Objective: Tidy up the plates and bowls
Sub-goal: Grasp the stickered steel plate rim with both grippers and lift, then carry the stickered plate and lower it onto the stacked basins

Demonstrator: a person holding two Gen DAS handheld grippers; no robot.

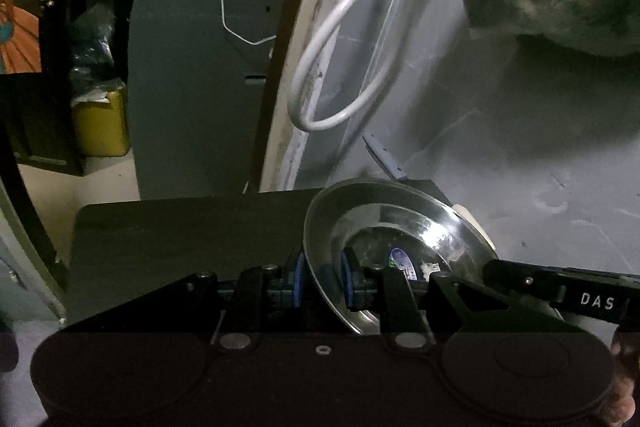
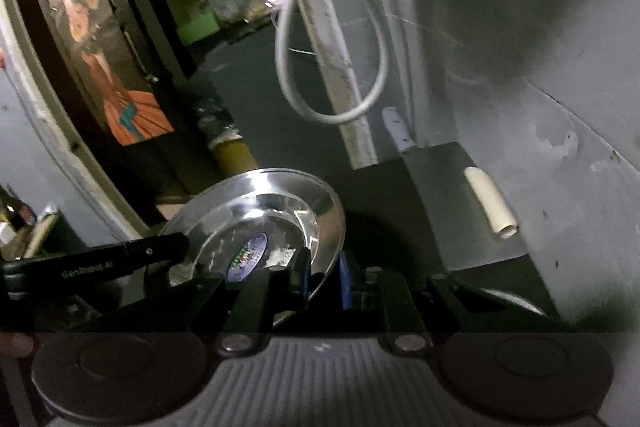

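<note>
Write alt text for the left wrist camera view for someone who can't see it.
The left gripper pinches the rim of a shiny steel plate over a dark table, and the right gripper reaches in from the right. A looped white cable hangs on the grey wall behind.

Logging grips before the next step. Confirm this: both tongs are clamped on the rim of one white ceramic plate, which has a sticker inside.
Wrong on the material: the plate is shiny steel, not white ceramic, as the right wrist view shows. The rest holds: the left tongs and right tongs both pinch its rim, and the sticker sits inside.
</note>
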